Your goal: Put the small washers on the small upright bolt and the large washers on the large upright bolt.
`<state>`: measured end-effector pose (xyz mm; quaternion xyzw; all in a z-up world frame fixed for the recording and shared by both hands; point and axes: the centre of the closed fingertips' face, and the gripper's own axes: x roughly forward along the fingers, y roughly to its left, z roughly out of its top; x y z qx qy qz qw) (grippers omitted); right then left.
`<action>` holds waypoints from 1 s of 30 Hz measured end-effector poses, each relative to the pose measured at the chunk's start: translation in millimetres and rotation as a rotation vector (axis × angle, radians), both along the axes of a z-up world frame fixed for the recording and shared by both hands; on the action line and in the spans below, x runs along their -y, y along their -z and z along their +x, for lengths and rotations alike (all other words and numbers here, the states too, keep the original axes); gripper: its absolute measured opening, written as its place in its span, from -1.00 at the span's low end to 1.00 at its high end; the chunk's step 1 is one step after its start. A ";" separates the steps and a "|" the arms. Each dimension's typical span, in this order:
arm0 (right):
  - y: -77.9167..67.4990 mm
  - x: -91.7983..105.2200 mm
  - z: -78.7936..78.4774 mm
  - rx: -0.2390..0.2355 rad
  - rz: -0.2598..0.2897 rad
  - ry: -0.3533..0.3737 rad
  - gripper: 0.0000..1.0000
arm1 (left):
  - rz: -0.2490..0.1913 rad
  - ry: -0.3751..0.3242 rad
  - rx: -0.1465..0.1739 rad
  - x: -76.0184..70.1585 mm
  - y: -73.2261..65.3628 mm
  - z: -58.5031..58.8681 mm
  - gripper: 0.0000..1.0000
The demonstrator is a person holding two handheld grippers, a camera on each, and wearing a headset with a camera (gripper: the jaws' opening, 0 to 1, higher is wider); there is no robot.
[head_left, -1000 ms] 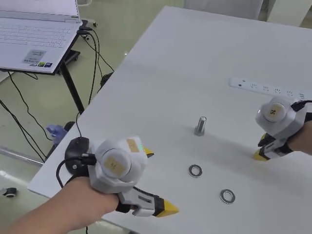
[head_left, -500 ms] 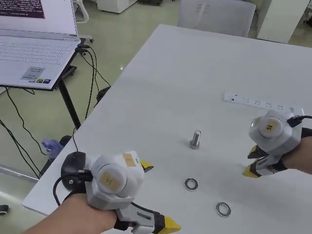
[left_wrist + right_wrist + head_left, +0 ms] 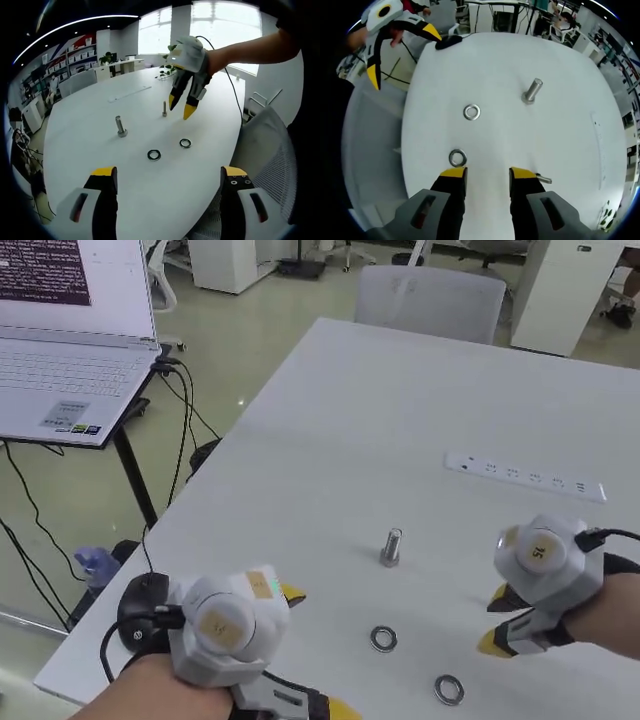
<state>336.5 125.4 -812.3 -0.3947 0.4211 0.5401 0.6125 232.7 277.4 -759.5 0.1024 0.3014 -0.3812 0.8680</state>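
One washer (image 3: 457, 158) lay flat on the table (image 3: 330, 440) just beside a jaw tip of the right gripper (image 3: 488, 173), the other washer (image 3: 471, 111) nearer the large bolt (image 3: 532, 91); neither was on a bolt yet, and the small bolt (image 3: 164, 108) stood near that gripper. Its jaws were partly apart and held nothing, probably lined up to take the near washer. The left gripper (image 3: 169, 172) hung at the table's edge, spread wide and empty, likely keeping clear.

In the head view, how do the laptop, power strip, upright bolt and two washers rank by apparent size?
1. laptop
2. power strip
3. upright bolt
4. farther washer and nearer washer look alike, unranked
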 end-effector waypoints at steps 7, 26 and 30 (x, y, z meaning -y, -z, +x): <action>-8.6 -4.8 -20.1 -0.001 0.033 -0.019 -0.29 | 0.000 -0.003 0.004 1.5 -1.7 -3.6 0.68; 20.0 -11.1 -55.1 -0.005 0.030 -0.071 -0.18 | -0.007 0.011 0.004 2.6 -1.2 -11.8 0.67; 30.9 -9.8 -56.0 -0.006 0.019 -0.070 -0.18 | -0.005 0.015 0.002 1.6 -0.5 -11.7 0.67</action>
